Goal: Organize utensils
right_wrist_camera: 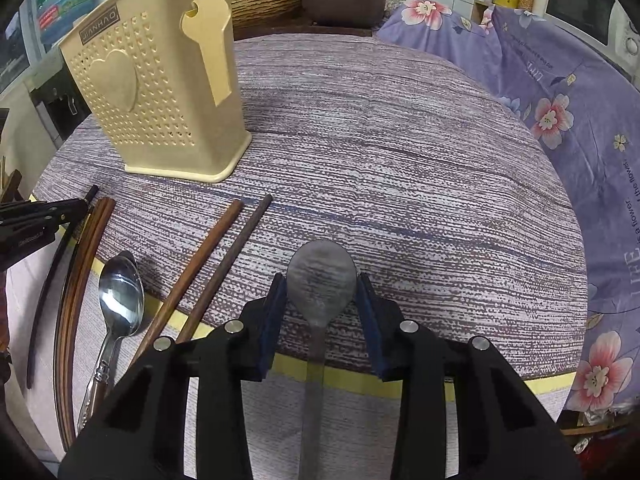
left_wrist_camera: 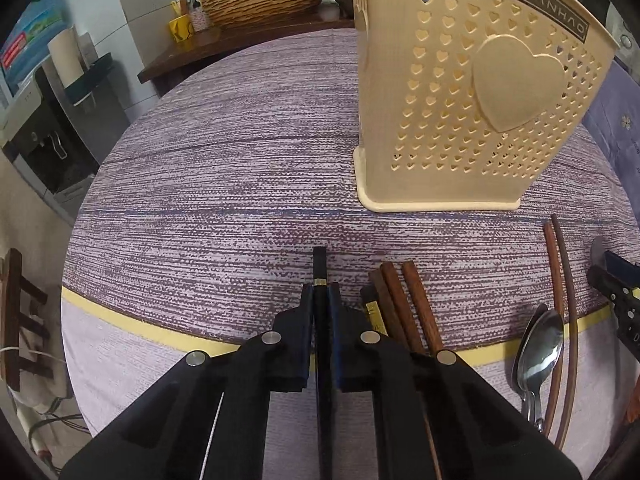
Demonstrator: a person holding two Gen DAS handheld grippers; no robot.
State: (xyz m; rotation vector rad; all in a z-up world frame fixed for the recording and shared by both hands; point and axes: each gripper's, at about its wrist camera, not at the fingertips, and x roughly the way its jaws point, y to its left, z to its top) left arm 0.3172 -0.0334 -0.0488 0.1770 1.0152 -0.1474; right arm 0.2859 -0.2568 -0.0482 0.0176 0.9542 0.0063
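On round table, purple striped cloth (right_wrist_camera: pixel 400 152): cream holder (left_wrist_camera: pixel 460 100), upright, far side. Left gripper (left_wrist_camera: pixel 320 292): jaws pressed together on black chopstick (left_wrist_camera: pixel 319 264), tip protruding ahead. Right gripper (right_wrist_camera: pixel 322 300): jaws part spread, either side of dull spoon (right_wrist_camera: pixel 322 280); contact with pads unclear. Between the grippers, near the edge: brown chopsticks (left_wrist_camera: pixel 404 304), shiny spoon (right_wrist_camera: pixel 120 292).

Black chopstick's (left_wrist_camera: pixel 320 268) lower length hidden between claw fingers; dull spoon's (right_wrist_camera: pixel 322 284) handle end under claw.
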